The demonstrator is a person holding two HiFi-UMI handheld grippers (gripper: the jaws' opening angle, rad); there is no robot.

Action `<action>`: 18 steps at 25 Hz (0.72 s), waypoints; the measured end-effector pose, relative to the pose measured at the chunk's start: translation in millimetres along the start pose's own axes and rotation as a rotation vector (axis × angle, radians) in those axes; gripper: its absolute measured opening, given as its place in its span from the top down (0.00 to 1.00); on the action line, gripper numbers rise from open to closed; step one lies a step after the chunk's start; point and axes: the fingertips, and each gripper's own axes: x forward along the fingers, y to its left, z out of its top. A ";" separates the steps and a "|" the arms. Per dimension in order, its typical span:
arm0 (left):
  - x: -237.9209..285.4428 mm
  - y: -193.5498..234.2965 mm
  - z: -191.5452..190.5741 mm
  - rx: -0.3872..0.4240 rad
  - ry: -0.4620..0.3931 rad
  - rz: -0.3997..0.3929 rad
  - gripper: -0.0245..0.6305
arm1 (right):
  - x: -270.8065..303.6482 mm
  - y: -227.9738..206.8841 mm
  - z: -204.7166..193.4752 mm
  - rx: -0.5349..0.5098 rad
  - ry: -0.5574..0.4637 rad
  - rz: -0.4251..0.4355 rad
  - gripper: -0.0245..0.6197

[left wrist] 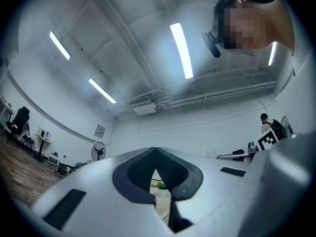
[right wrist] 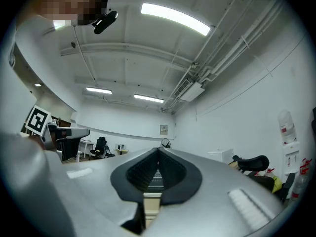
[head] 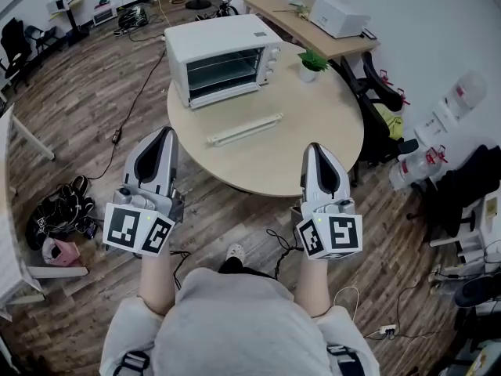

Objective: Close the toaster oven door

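Observation:
A white toaster oven (head: 221, 53) stands at the far left of a round wooden table (head: 313, 143). Its glass door (head: 224, 71) stands upright against the front and looks closed. Both grippers are held short of the table's near edge, well apart from the oven. My left gripper (head: 167, 133) points toward the table, jaws together, with nothing in them. My right gripper (head: 313, 148) is likewise shut and empty. In the left gripper view the dark pads (left wrist: 170, 174) meet at the tip (left wrist: 155, 151). In the right gripper view the tips (right wrist: 158, 152) also meet, with the oven (right wrist: 155, 181) in the slit below.
A long white bar (head: 244, 129) lies mid-table in front of the oven. A small potted plant (head: 312, 63) stands to the oven's right. Black chairs (head: 381, 92) crowd the table's right side. Shoes (head: 59, 206) and cables (head: 129, 104) lie on the wooden floor at left.

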 end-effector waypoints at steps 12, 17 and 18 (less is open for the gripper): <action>76.6 4.9 -17.2 0.006 -0.030 0.044 0.95 | 72.0 -52.4 -14.0 0.003 -0.005 0.075 0.95; 88.7 5.9 -30.6 0.014 -0.005 0.067 0.95 | 90.9 -59.8 -25.8 0.016 0.006 0.113 0.95; 91.1 7.4 -31.8 0.017 0.000 0.071 0.95 | 95.2 -59.7 -27.6 0.018 0.010 0.121 0.95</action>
